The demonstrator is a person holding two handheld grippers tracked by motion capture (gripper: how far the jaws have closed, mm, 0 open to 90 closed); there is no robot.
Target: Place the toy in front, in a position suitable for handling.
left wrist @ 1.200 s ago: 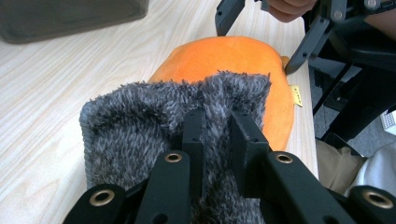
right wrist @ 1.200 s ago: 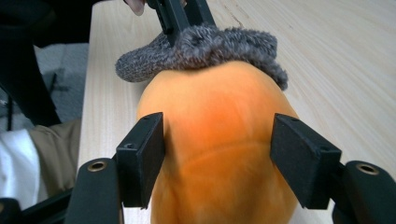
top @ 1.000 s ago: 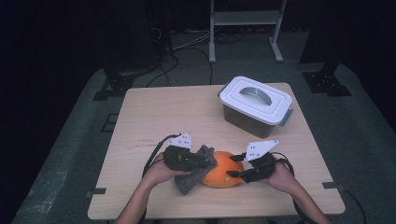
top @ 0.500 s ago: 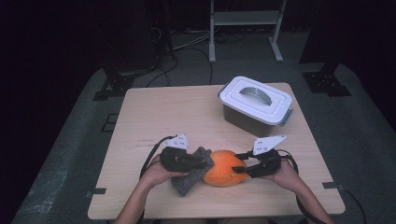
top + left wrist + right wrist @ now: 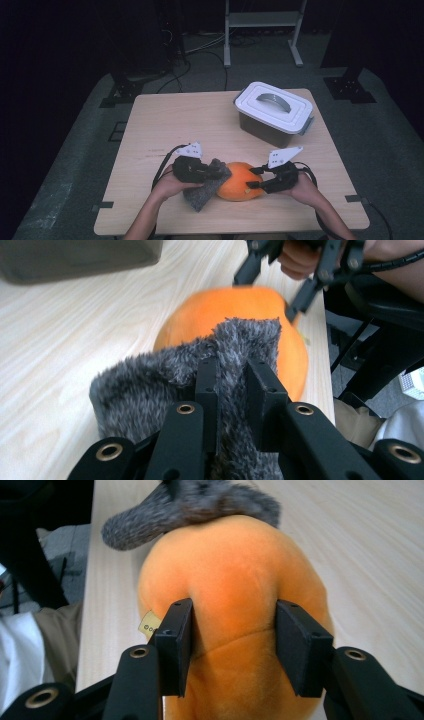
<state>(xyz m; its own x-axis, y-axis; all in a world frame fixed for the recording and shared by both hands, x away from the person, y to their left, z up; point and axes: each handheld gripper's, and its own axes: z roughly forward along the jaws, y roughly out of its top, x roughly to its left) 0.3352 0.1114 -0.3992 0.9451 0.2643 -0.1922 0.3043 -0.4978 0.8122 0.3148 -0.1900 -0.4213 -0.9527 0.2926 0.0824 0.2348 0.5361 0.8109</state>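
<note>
The left gripper [image 5: 231, 385] has its jaws pinched tight on a fold of grey furry cloth [image 5: 165, 385]; the cloth bunches up between the pads and drapes against the near end of an orange plush toy [image 5: 240, 315]. The right gripper [image 5: 232, 650] squeezes that toy from the opposite end; its jaws have just been closing, and both pads dent the soft orange fabric, with a small tag peeking out beside one jaw. In the high view the left gripper [image 5: 212, 172] and right gripper [image 5: 252, 181] flank the toy [image 5: 240, 181] near the front edge of the table, the cloth [image 5: 204, 190] spilling toward the person's left hand [image 5: 172, 184]; the right hand [image 5: 302, 187] comes in from the lower right, a cable looping behind it. The table [image 5: 175, 125] is pale wood-grain; toward its far right corner sits a grey lidded box [image 5: 272, 112] with a white top and a curved handle, well apart from the toy. Around the table lies grey flooring; cables trail across it toward a white metal stand [image 5: 262, 20] at the back; the room beyond is dark.
</note>
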